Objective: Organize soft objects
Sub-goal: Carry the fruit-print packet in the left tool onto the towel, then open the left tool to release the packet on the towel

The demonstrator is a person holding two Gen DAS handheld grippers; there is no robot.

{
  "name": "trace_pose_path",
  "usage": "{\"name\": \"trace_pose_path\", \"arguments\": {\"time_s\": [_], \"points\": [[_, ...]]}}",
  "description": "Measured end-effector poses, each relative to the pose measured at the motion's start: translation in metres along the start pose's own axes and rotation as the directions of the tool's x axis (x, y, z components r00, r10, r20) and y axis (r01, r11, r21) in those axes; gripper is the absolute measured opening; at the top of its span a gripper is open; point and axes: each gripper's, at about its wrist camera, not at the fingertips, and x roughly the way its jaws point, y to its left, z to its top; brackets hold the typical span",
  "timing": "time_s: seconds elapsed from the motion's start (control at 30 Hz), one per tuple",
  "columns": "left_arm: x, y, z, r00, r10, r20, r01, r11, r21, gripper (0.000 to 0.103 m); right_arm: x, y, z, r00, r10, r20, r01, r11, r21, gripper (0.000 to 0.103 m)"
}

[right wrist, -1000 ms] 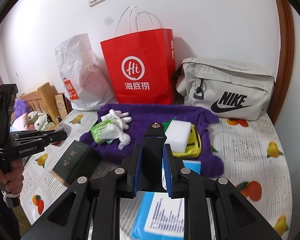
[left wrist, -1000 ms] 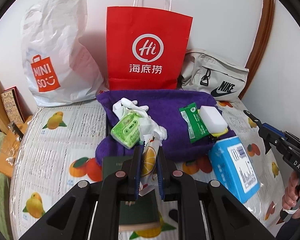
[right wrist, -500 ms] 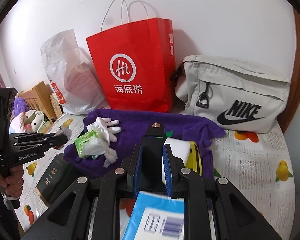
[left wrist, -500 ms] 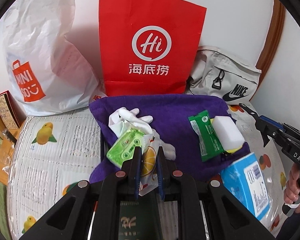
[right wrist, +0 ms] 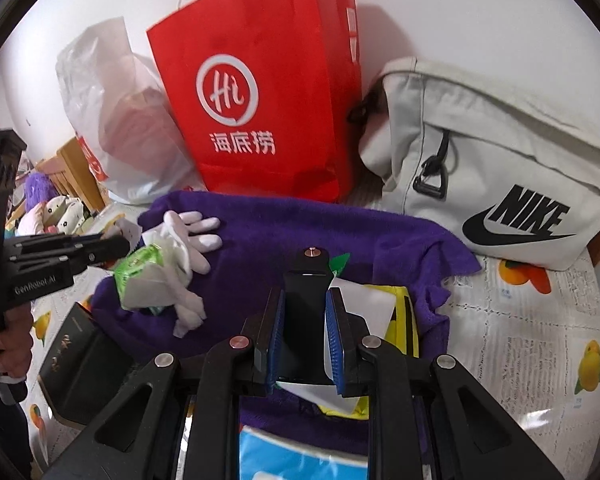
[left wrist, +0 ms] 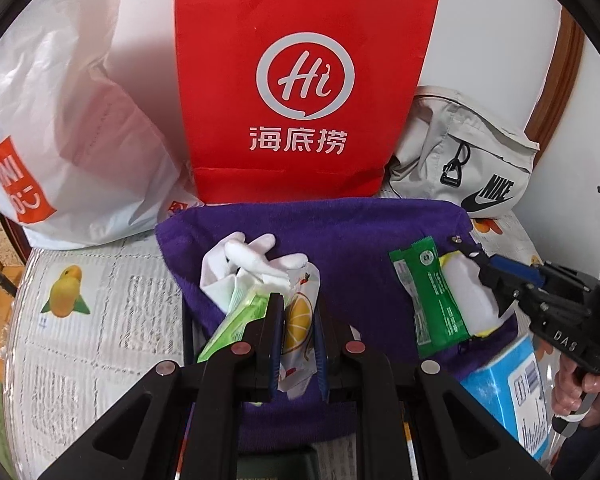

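Both grippers have closed in over the purple towel. Your left gripper pinches the orange-print sachet; your right gripper clamps a black block. Next, carry each to its bag.

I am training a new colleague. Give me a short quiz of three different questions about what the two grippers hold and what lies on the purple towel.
1. True or false: the left gripper is shut on the lemon-print packet.
2. What does the right gripper clamp? A) white glove B) black block C) green packet
3. Fill in: the white gloves lie on the ____ towel.

Key: 1 true; 2 B, the black block; 3 purple.
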Motion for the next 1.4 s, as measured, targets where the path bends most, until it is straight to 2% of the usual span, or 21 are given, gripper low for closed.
{"name": "trace_pose_path", "arguments": {"time_s": [0.3,0.57,0.63,0.7,0.83,0.9,1.0,1.2,1.4], "points": [[0.028,-0.008,0.011,0.998,-0.045,-0.037,0.045,0.999,-0.004,0.014,0.019,-0.011,-0.002,0.999,-0.008,-0.047,0.008,1.0,0.003,0.021],[0.042,-0.009,0.011,0.997,-0.049,-0.054,0.048,0.999,-0.018,0.018,0.023,-0.01,-0.002,0.998,-0.002,-0.056,0.002,1.0,-0.002,0.021],[0.042,-0.008,0.012,0.997,-0.052,-0.051,0.051,0.998,-0.021,0.028,0.022,-0.009,-0.001,0.998,-0.004,-0.056,0.003,1.0,-0.003,0.021],[0.04,-0.008,0.012,0.998,-0.049,-0.045,0.048,0.999,-0.027,0.047,0.021,-0.008,-0.001,0.998,-0.001,-0.058,0.0,1.0,-0.008,0.022],[0.036,-0.006,0.011,0.999,-0.029,-0.045,0.028,0.999,-0.023,0.059,0.021,-0.007,-0.002,0.998,-0.004,-0.059,0.003,1.0,-0.014,0.025],[0.035,-0.007,0.011,0.999,-0.007,-0.049,0.006,1.0,-0.012,0.072,0.019,-0.007,-0.001,0.998,0.002,-0.059,-0.003,1.0,-0.009,0.034],[0.032,-0.008,0.01,0.999,0.016,-0.048,-0.016,1.0,-0.005,0.083,0.014,-0.006,0.0,0.999,-0.005,-0.046,0.005,1.0,-0.008,0.047],[0.021,-0.01,0.008,0.999,-0.001,-0.043,0.0,1.0,-0.008,0.083,0.002,-0.007,-0.001,1.0,-0.013,-0.023,0.013,1.0,0.005,0.053],[0.007,-0.01,0.006,1.0,-0.006,-0.03,0.005,0.999,-0.034,0.084,-0.011,-0.006,-0.006,1.0,-0.02,-0.016,0.02,1.0,0.015,0.054]]}}
